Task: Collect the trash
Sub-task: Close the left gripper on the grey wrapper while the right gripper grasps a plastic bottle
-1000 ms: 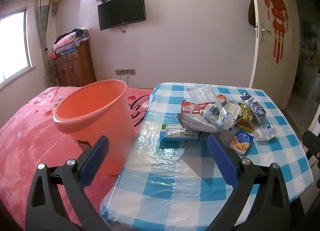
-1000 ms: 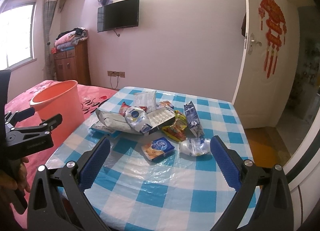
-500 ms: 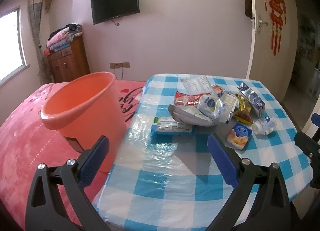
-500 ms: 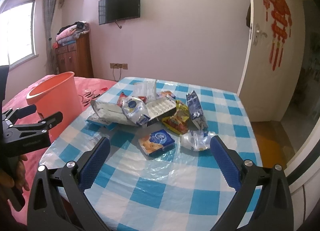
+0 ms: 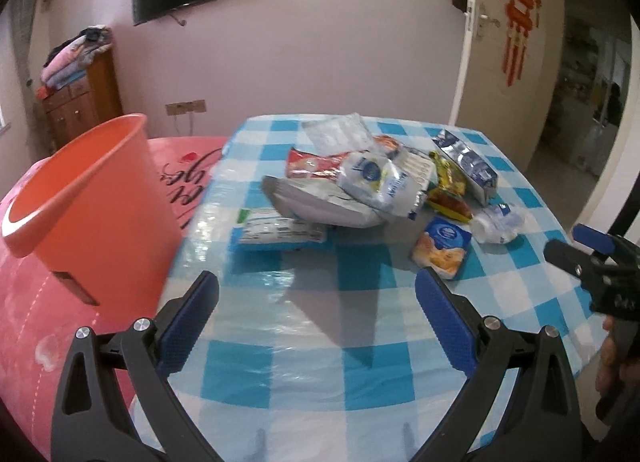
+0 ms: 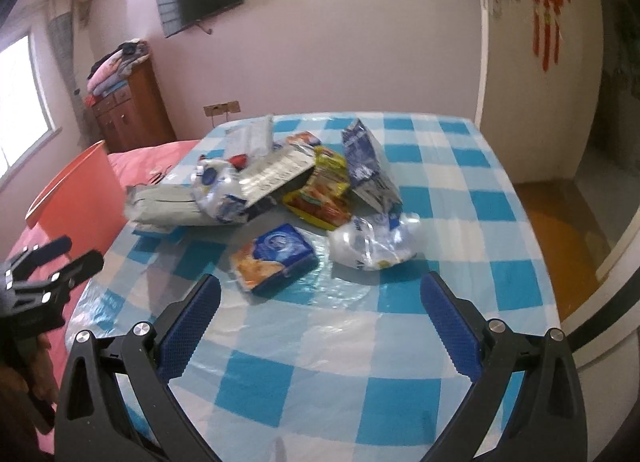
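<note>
Right gripper, jaws apart, empty; blue-orange rectangular snack packet just above-left, nearer than left gripper, also apart.

Crumpled wrappers, a blue-and-yellow packet and a clear plastic bag lie heaped on the tabletop; orange bucket stands alongside.

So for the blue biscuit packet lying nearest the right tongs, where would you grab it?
Take the blue biscuit packet across its narrow width, coming down from above with the right tongs. It lies flat and apart from the pile, its long sides free, and the open tongs look wide enough to span it.
</note>
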